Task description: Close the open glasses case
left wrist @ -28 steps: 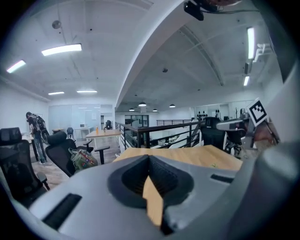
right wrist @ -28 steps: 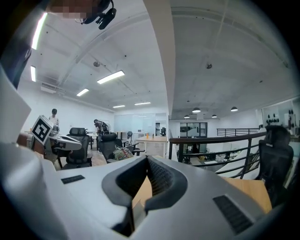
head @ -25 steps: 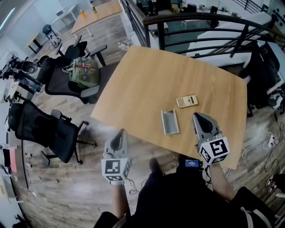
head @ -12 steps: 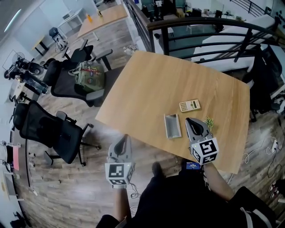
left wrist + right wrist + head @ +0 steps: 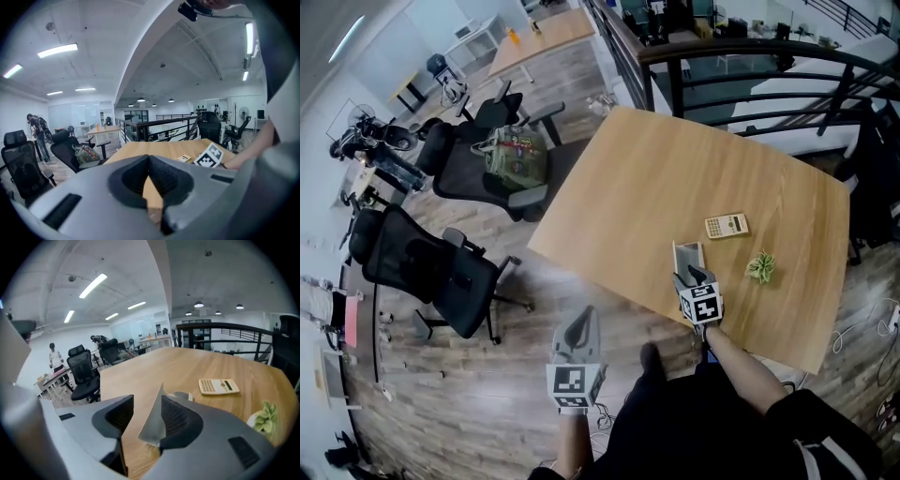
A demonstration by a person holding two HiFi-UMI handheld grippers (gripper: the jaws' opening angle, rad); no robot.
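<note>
The open grey glasses case lies on the wooden table near its front edge, long side pointing away from me. My right gripper is at the case's near end. In the right gripper view its jaws are opening, and the case's raised grey lid stands between them, leaning by the right-hand jaw with a gap to the other; the right gripper holds nothing. My left gripper hangs off the table over the floor, its tips together and empty; seen along its jaws, the left gripper points toward the table.
A beige calculator lies just beyond the case and a small green plant to its right. Black office chairs and one with a bag stand left of the table. A dark railing runs behind it.
My right gripper dropped down and forward to the case's near end and its jaws parted around the lid. The plant it had covered now shows. The left gripper shifted slightly.
</note>
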